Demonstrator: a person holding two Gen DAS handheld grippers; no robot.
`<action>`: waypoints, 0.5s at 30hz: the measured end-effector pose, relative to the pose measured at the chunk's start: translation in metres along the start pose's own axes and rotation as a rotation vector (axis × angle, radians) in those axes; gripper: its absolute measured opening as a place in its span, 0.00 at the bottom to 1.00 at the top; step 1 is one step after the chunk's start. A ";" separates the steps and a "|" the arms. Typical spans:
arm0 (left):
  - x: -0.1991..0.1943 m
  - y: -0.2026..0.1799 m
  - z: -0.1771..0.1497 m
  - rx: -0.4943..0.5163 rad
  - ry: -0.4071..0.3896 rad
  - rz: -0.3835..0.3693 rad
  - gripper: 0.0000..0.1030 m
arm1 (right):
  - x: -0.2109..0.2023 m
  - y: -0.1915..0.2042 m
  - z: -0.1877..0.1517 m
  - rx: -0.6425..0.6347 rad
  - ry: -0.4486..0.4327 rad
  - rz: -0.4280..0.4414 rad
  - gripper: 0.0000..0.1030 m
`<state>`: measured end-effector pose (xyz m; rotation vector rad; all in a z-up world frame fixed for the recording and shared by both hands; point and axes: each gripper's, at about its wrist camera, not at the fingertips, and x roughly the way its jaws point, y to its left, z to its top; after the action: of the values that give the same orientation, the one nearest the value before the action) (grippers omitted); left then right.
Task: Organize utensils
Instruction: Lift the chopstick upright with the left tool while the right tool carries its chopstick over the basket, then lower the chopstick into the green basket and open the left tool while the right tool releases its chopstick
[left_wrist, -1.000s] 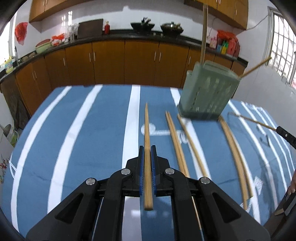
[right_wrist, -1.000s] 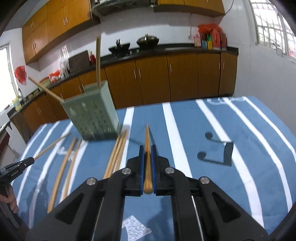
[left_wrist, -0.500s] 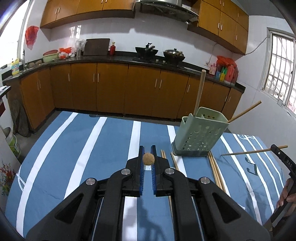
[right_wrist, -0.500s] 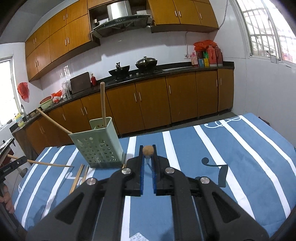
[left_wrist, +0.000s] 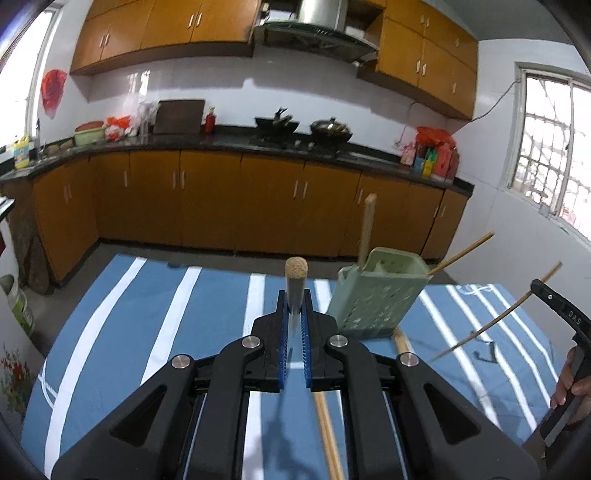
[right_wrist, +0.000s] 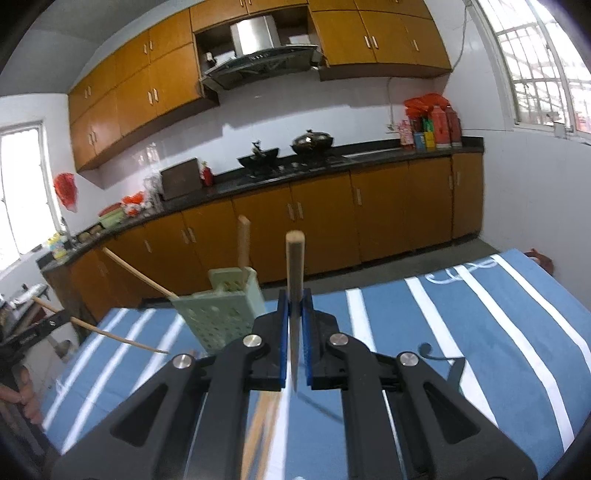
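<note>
My left gripper (left_wrist: 294, 306) is shut on a wooden chopstick (left_wrist: 296, 267) whose round end points up at the camera. My right gripper (right_wrist: 294, 306) is shut on another chopstick (right_wrist: 294, 258), tilted up the same way. Both hang above the blue striped tablecloth (left_wrist: 155, 317). The green perforated holder (left_wrist: 376, 295) stands just right of the left gripper, and left of the right gripper as the holder (right_wrist: 221, 310) shows there. Two chopsticks stand in the holder, one upright (left_wrist: 367, 229), one leaning (left_wrist: 461, 253). Loose chopsticks (left_wrist: 327, 424) lie on the cloth below.
Kitchen cabinets (left_wrist: 221, 199) and a dark counter with woks run behind the table. The person's hand (left_wrist: 569, 384) shows at the right edge. A dark note-shaped print (right_wrist: 456, 365) marks the cloth. A window (right_wrist: 535, 62) is at the right wall.
Both grippers have risen off the cloth, each carrying its chopstick. The sticks, which lay flat on the table, now tilt upward, and the holder looks lower and further off.
</note>
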<state>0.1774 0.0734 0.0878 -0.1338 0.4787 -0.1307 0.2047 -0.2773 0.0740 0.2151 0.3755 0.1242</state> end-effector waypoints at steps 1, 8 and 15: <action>-0.004 -0.004 0.004 0.005 -0.011 -0.012 0.07 | -0.003 0.002 0.004 0.002 -0.005 0.014 0.08; -0.021 -0.030 0.029 0.049 -0.044 -0.106 0.07 | -0.028 0.024 0.043 0.011 -0.089 0.147 0.08; -0.038 -0.046 0.046 0.092 -0.070 -0.172 0.07 | -0.036 0.043 0.066 -0.031 -0.173 0.151 0.08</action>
<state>0.1612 0.0385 0.1525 -0.0886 0.3903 -0.3150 0.1929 -0.2539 0.1568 0.2219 0.1851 0.2579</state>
